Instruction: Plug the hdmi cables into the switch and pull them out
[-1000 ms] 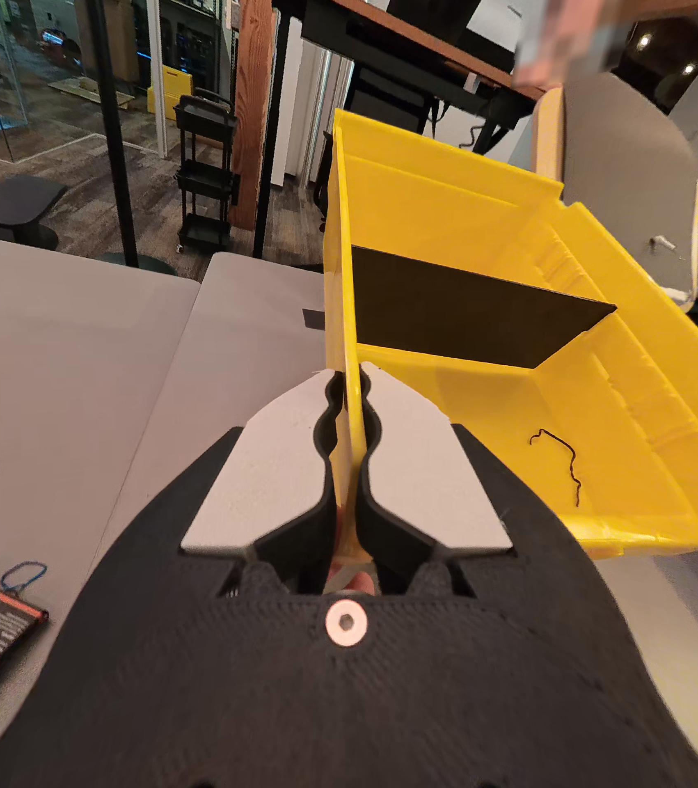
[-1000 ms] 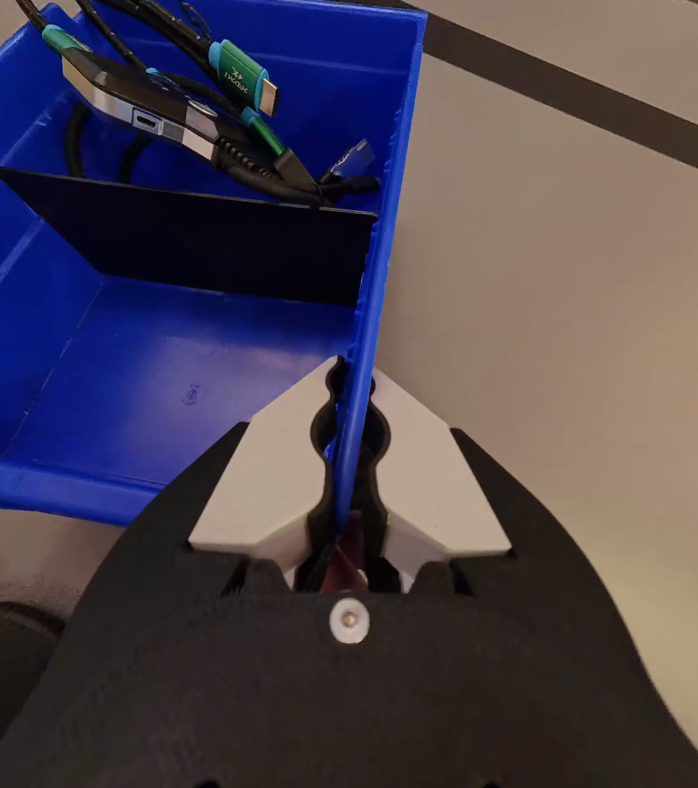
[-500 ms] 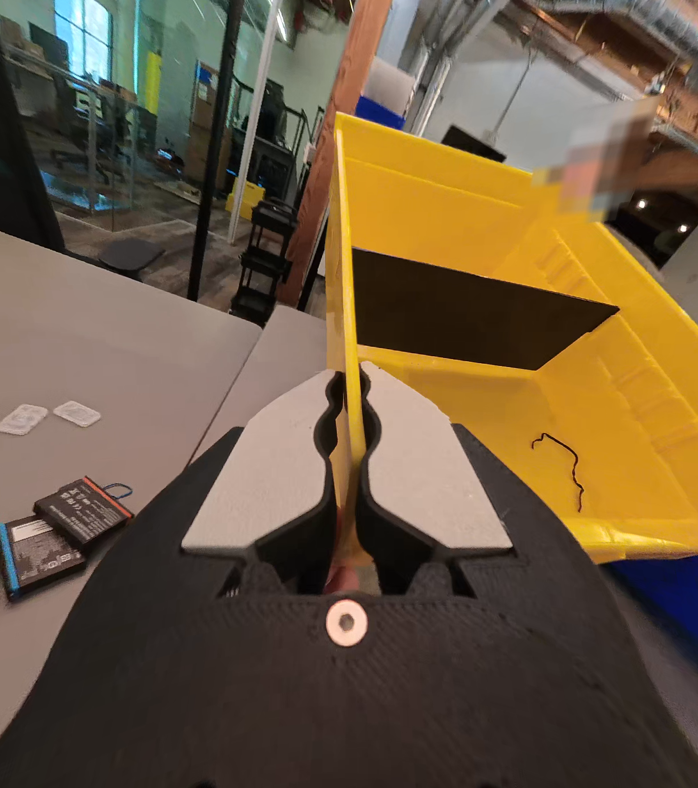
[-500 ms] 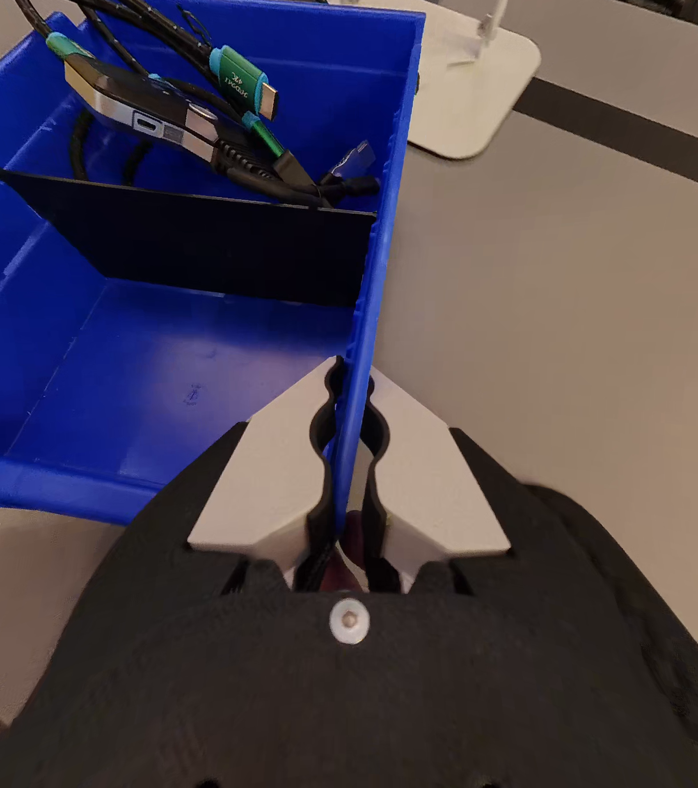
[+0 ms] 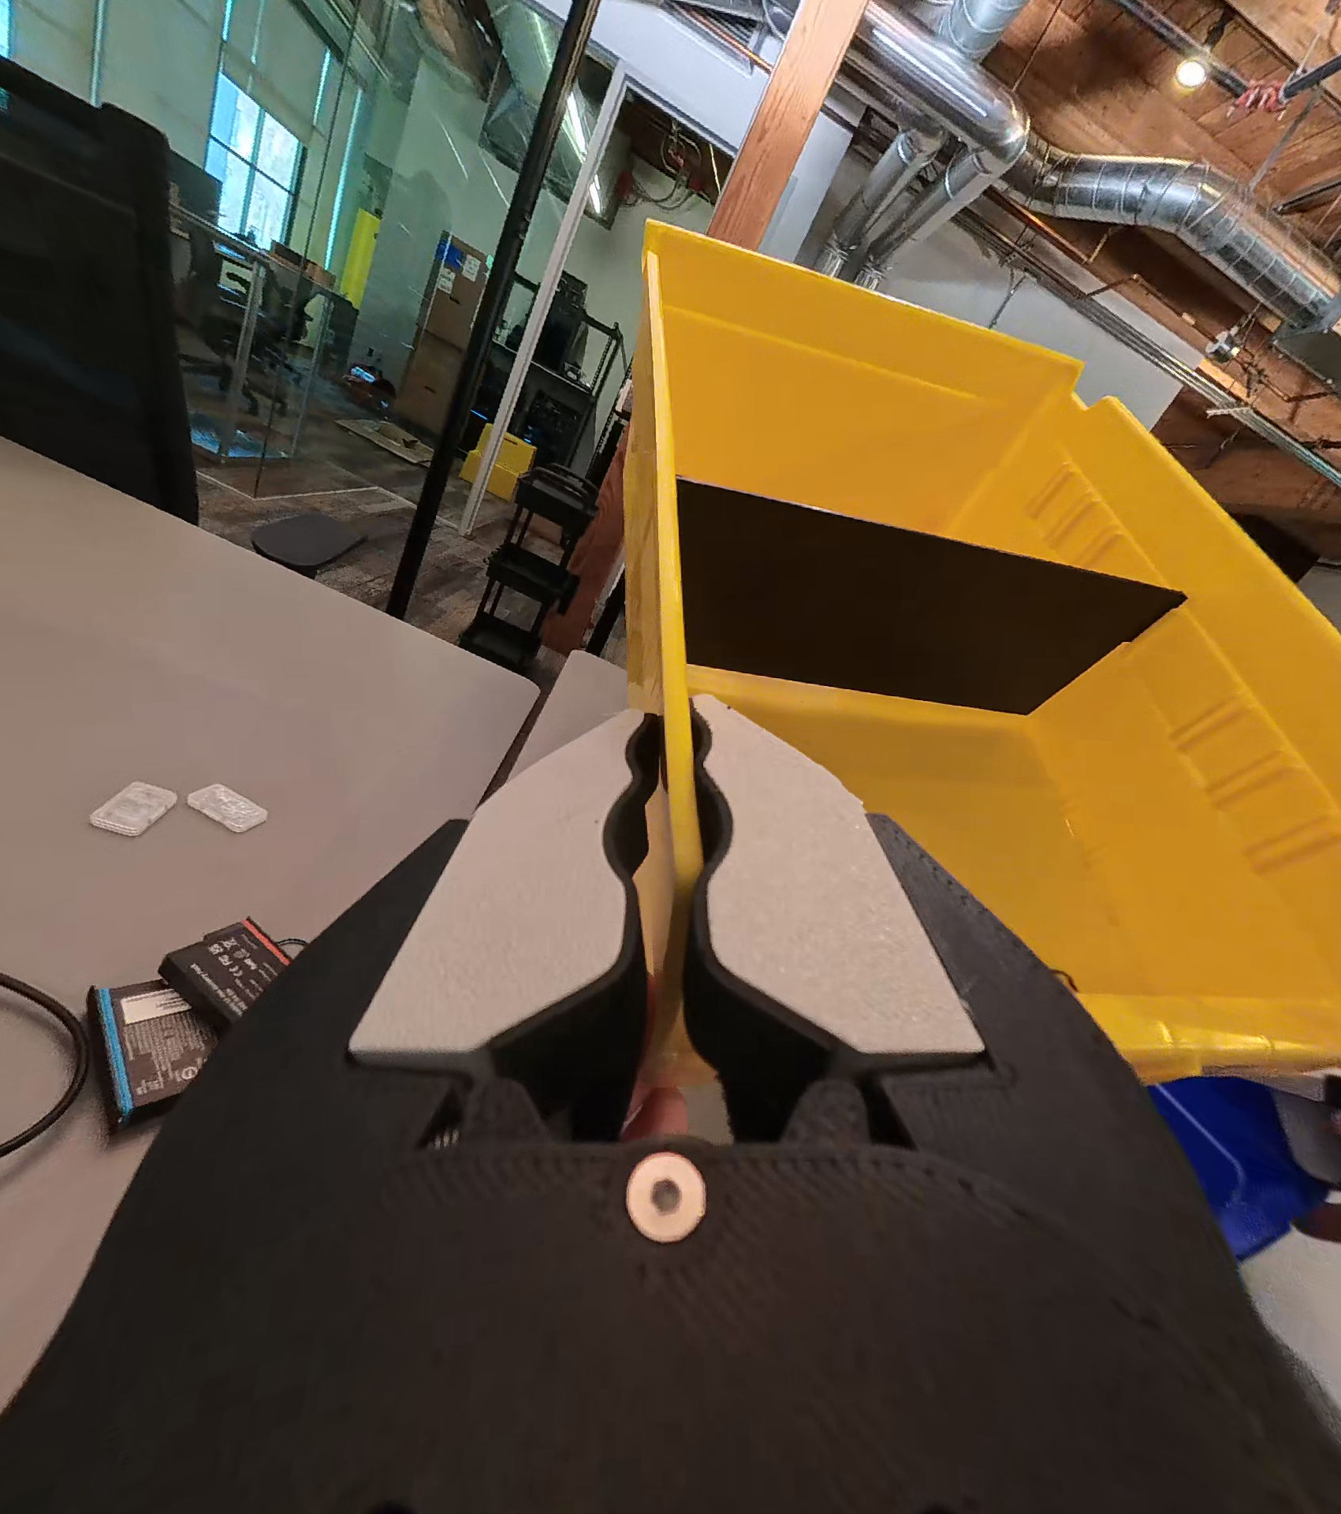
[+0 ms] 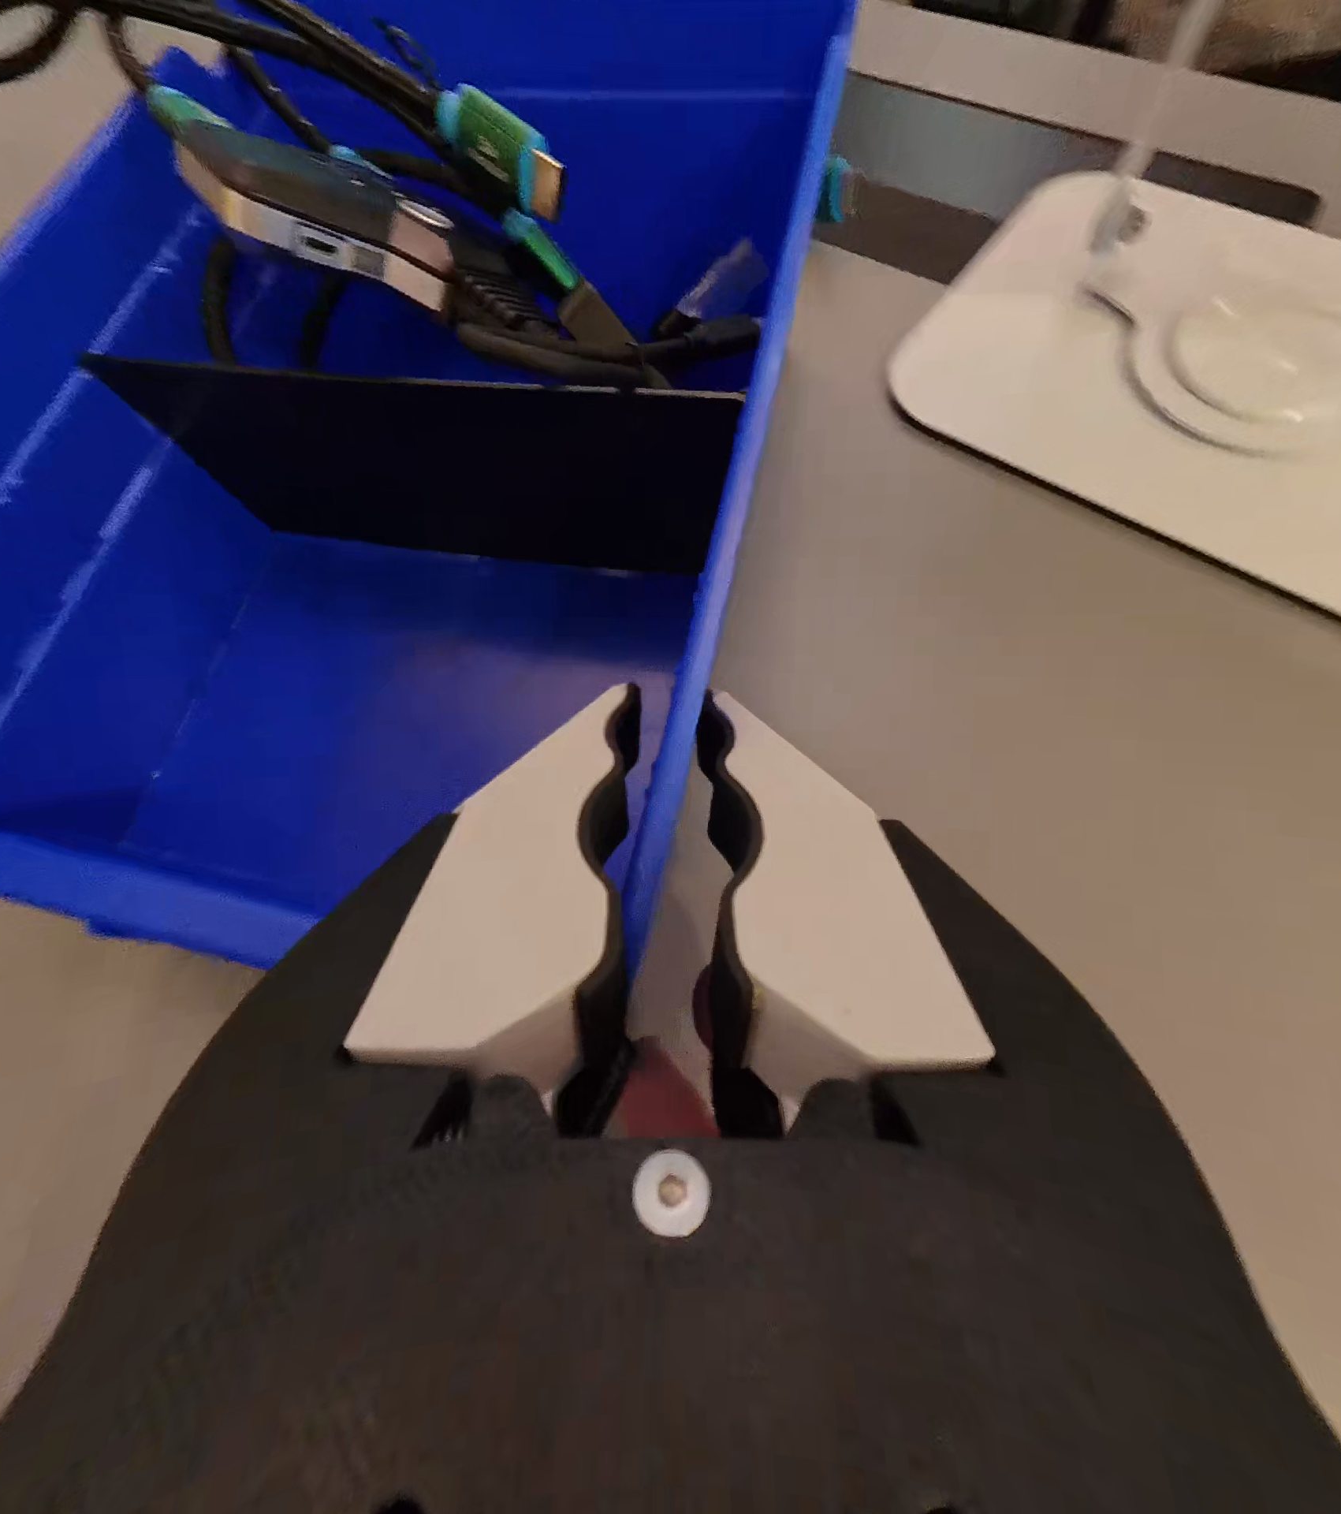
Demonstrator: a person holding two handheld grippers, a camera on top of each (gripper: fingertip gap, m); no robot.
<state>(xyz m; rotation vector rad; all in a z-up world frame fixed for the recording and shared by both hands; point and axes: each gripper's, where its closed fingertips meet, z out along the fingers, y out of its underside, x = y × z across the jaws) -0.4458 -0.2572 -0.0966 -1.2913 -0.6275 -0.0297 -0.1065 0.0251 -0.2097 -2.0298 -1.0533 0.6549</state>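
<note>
My left gripper [image 5: 675, 729] is shut on the left wall of an empty yellow bin [image 5: 978, 819] with a black divider [image 5: 855, 623], holding it tilted above the table. My right gripper [image 6: 667, 704] straddles the right wall of a blue bin [image 6: 323, 696] that sits on the table; its jaws stand slightly apart around the wall. Behind the blue bin's black divider [image 6: 446, 467] lie the silver-and-black HDMI switch [image 6: 306, 213] and black HDMI cables with green plugs [image 6: 503, 151]. A corner of the blue bin also shows in the left wrist view [image 5: 1240, 1163].
Two black battery packs [image 5: 159, 1040], a black cable loop [image 5: 36, 1090] and two clear plastic cases [image 5: 175, 807] lie on the grey table to the left. A white stand base [image 6: 1183, 393] sits right of the blue bin. A teal plug [image 6: 835, 197] pokes out beyond the blue wall. Across from one pair of fingers to the other is roughly 45 centimeters.
My left gripper has raised and tipped the yellow bin upward, more ceiling showing. My right gripper's jaws have parted from their tight grip on the blue bin's wall, and the view shifted.
</note>
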